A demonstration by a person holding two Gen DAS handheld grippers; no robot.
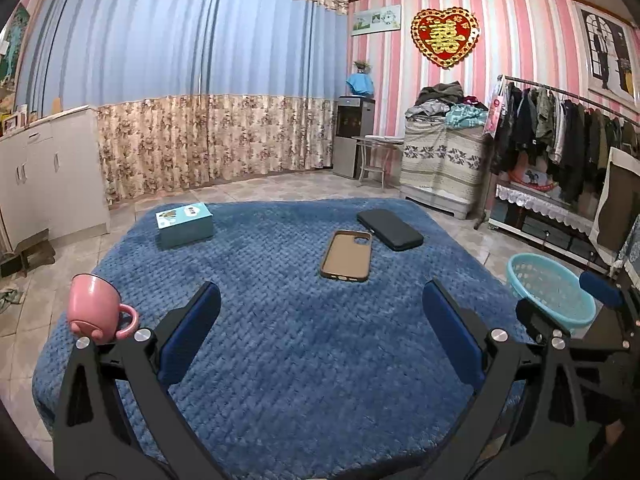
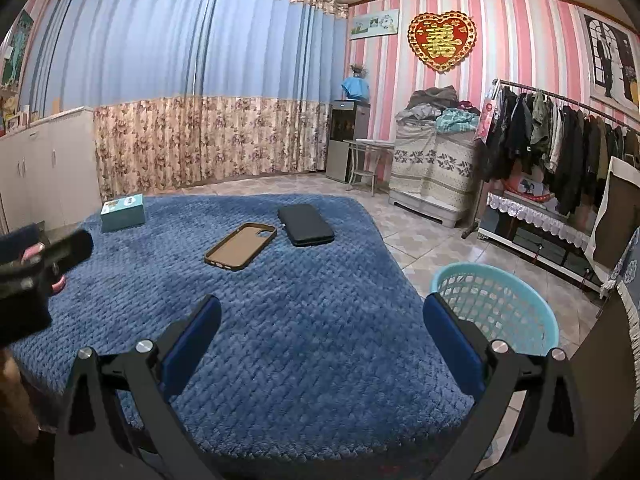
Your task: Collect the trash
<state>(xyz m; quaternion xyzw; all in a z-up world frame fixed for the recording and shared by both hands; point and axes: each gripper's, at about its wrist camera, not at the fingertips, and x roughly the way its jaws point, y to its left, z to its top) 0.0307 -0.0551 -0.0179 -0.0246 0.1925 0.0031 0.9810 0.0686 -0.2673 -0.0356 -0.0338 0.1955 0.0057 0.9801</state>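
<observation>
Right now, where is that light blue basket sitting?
The blue basket sits on the tiled floor off the right edge of the blue blanket, just beyond the right gripper in its own view.

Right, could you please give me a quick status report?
Left claw open, empty. Right claw open, empty. Phone case, black pouch, box on blanket; basket at right. Path clear.

The left hand-held gripper (image 1: 320, 316) fills the lower frame, its blue-padded jaws spread wide and holding nothing. The right hand-held gripper (image 2: 320, 320) sits likewise at lower frame, jaws wide apart, empty.
</observation>
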